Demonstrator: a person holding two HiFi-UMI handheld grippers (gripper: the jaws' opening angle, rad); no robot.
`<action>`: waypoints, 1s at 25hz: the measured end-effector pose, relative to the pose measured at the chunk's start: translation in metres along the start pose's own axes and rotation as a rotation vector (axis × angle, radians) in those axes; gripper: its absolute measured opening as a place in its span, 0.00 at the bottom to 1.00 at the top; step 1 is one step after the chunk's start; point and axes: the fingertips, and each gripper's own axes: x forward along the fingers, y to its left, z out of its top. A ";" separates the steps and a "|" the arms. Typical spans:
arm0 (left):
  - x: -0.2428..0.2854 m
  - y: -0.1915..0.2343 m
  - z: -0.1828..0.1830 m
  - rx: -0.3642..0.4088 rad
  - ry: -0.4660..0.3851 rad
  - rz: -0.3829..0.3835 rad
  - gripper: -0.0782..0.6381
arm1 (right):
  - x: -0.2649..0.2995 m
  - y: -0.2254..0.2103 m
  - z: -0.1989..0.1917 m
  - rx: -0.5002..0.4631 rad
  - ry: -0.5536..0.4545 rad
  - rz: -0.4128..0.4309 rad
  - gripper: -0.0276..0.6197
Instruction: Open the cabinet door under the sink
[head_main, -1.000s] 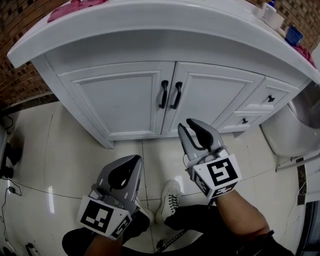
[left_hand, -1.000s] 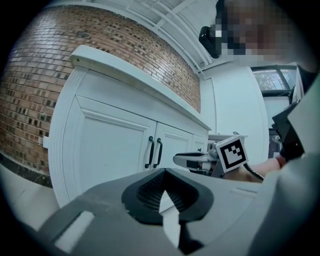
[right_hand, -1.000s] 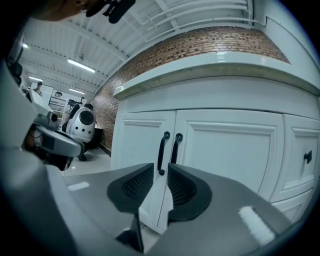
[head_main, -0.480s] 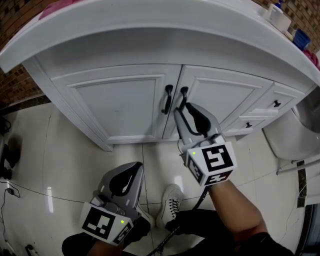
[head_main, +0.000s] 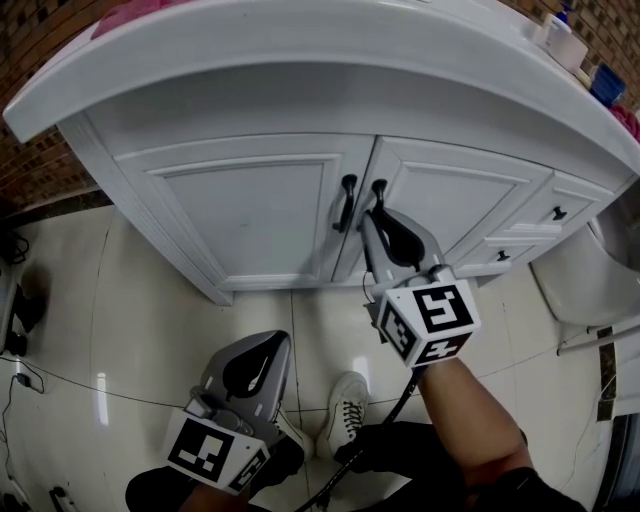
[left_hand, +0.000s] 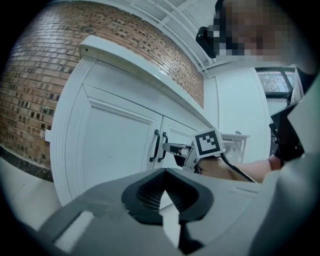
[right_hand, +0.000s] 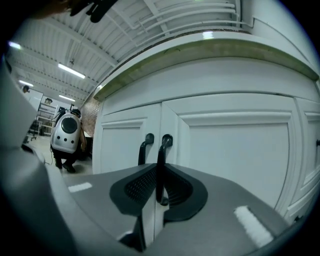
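The white cabinet under the sink (head_main: 300, 60) has two shut doors with black bar handles side by side. My right gripper (head_main: 376, 216) points level at the right door (head_main: 460, 215), and its jaws are closing, with that door's handle (head_main: 380, 188) between them. In the right gripper view the handle (right_hand: 163, 150) runs down between the pads of the right gripper (right_hand: 160, 170), which touch it. The left door's handle (right_hand: 145, 147) stands free beside it. My left gripper (head_main: 275, 340) hangs low over the floor, shut on nothing, and also shows as the left gripper (left_hand: 165, 171).
Small drawers (head_main: 555, 213) sit right of the doors, with a white fixture (head_main: 590, 280) past them. A white shoe (head_main: 340, 400) rests on the tiled floor (head_main: 120, 300). A brick wall (head_main: 30, 165) is at the left. Someone with a grey backpack (right_hand: 67, 135) stands far off.
My right gripper moved forward from above the floor to the right door's handle, opened wide, then closed round it. The left gripper stayed low.
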 end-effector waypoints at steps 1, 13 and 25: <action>-0.002 -0.002 0.001 0.001 -0.002 0.000 0.12 | -0.001 0.000 0.000 0.010 0.002 0.003 0.12; -0.014 -0.033 0.013 0.000 -0.039 -0.028 0.12 | -0.039 0.012 -0.003 0.054 0.024 0.095 0.11; -0.034 -0.082 0.015 0.012 -0.047 -0.054 0.12 | -0.102 0.020 -0.009 0.057 0.032 0.146 0.11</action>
